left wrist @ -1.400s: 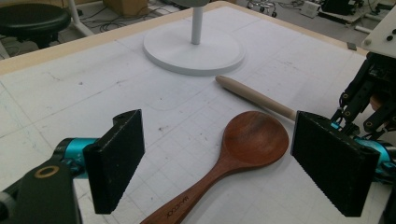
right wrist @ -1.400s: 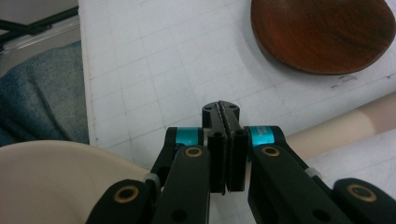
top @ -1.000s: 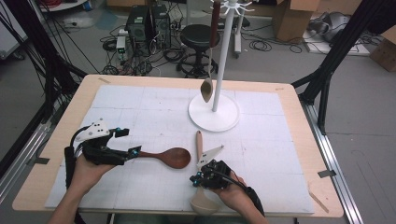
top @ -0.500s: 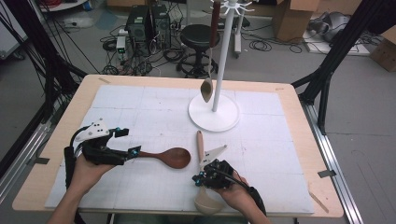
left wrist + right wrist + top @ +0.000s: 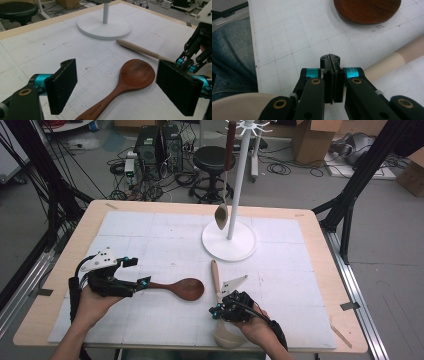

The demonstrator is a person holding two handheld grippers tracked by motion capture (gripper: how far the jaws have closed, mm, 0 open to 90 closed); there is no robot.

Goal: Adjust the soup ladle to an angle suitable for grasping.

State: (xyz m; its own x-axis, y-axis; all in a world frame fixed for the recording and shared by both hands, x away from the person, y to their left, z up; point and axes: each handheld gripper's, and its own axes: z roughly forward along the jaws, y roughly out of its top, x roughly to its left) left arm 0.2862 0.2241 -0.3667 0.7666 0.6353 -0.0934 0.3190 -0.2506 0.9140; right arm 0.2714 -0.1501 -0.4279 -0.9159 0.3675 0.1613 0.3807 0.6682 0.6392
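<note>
Left gripper (image 5: pixel 145 282): jaws spread wide, low over the white mat (image 5: pixel 165 235) at the person's left. In the left gripper view the dark spoon's handle runs up between the two black pads with clear space on both sides — nothing pinched.

Dark wooden spoon (image 5: pixel 182 288): lying flat on the mat, bowl up, bowl toward the middle of the table, handle toward the left gripper.

Right gripper (image 5: pixel 333 62): pads pressed flat together, nothing between them — pretty clear in its own view. It sits near the front edge of the mat, on top of the pale utensil's near end.

Pale wooden utensil (image 5: pixel 215 277): lying on the mat just right of the dark spoon's bowl, handle pointing toward the stand. The wide cream end by the right hand is mostly hidden, so it could be a spatula or a ladle, can't really say.

White stand (image 5: pixel 229 240): round base at the back of the mat, well apart from both grippers.

Hanging spoon (image 5: pixel 221 215): dangles off the stand's top hooks, bowl down, just above the base.
</note>
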